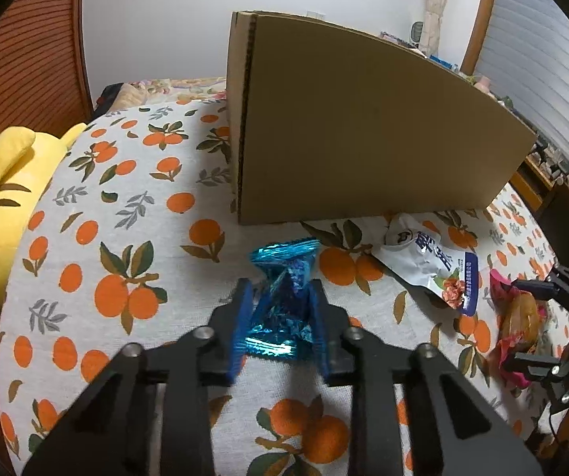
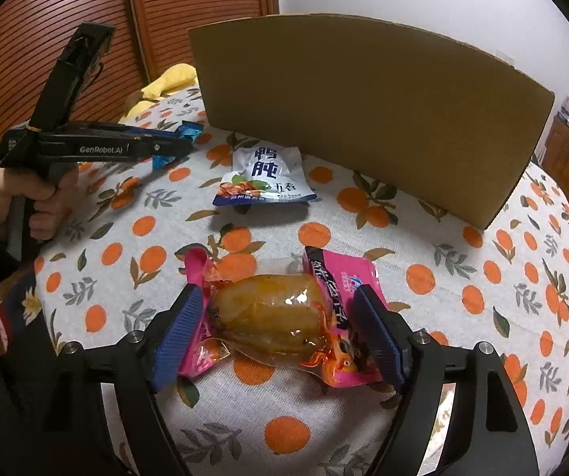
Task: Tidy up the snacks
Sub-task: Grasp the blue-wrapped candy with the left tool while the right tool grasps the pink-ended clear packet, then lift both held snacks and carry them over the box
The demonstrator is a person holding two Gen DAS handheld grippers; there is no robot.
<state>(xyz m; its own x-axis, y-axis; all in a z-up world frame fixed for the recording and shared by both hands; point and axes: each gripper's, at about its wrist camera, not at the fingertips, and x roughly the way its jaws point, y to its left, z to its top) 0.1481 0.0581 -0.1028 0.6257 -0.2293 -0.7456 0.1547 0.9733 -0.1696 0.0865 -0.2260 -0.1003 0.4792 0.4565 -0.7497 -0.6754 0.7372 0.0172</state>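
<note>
My left gripper [image 1: 280, 289] is shut on a blue foil snack [image 1: 284, 261], pinching its middle so the wrapper flares above the fingertips; the right wrist view shows it lifted off the cloth [image 2: 173, 146]. A pink packet with a yellow-brown snack inside [image 2: 272, 317] lies on the orange-print tablecloth [image 2: 482, 277]. My right gripper [image 2: 277, 293] stands open astride it, a blue pad at each end of the wrapper, not squeezing it. A white and blue packet [image 2: 264, 174] lies flat between the two grippers, near a brown cardboard box [image 2: 363, 111].
The cardboard box [image 1: 363, 127] stands upright at the back of the round table; its inside is hidden. A yellow plush toy [image 1: 10, 190] sits off the table's left edge. A person's hand [image 2: 42, 198] holds the left gripper's handle. Wooden slatted doors stand behind.
</note>
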